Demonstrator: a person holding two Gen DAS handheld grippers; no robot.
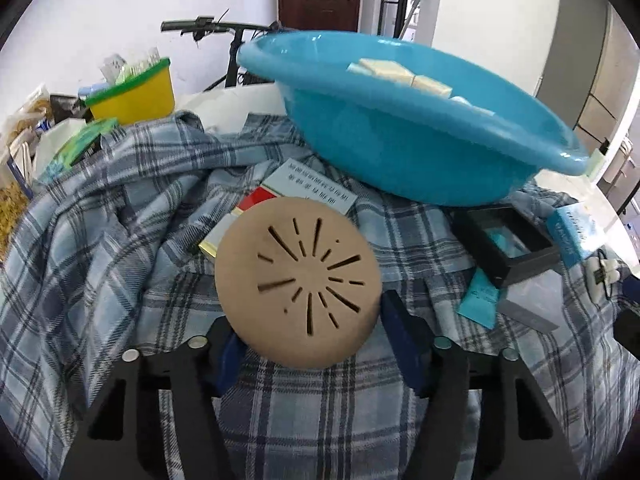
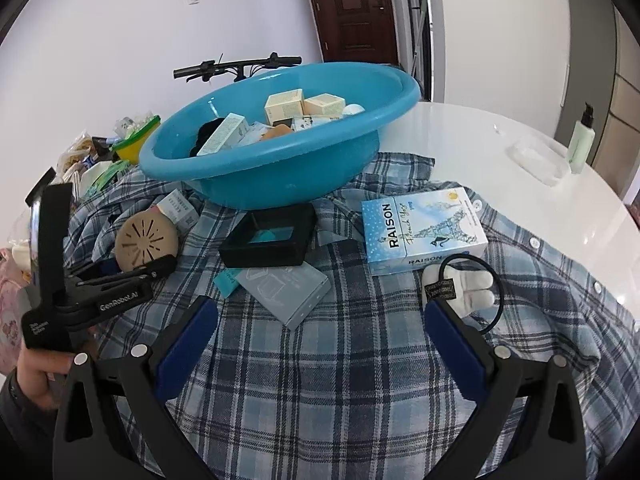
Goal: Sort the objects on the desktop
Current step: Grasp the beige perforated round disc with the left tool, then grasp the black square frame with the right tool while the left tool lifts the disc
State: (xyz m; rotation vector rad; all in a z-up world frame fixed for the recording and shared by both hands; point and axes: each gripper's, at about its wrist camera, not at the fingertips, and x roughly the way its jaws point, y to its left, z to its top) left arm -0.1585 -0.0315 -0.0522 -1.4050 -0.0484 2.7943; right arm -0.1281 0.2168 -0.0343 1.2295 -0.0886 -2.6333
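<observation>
My left gripper (image 1: 308, 332) is shut on a round tan disc (image 1: 298, 282) with radiating slots, held just above the plaid cloth (image 1: 320, 412). The same disc (image 2: 146, 240) and left gripper (image 2: 140, 266) show at the left of the right wrist view. A blue basin (image 2: 260, 176) holding several small boxes stands behind; it also shows in the left wrist view (image 1: 400, 148). My right gripper (image 2: 320, 328) is open and empty above the cloth, in front of a grey box (image 2: 286, 290), a black frame box (image 2: 270, 236), a blue RAISON box (image 2: 424, 228) and a white plush hair tie (image 2: 460, 286).
A red-and-white carton (image 1: 308, 188) lies behind the disc. A yellow tub with a green rim (image 1: 134, 94) and packets crowd the far left. A pump bottle (image 2: 580, 140) and a clear tray (image 2: 538, 160) stand on the white table (image 2: 480, 136) at the right.
</observation>
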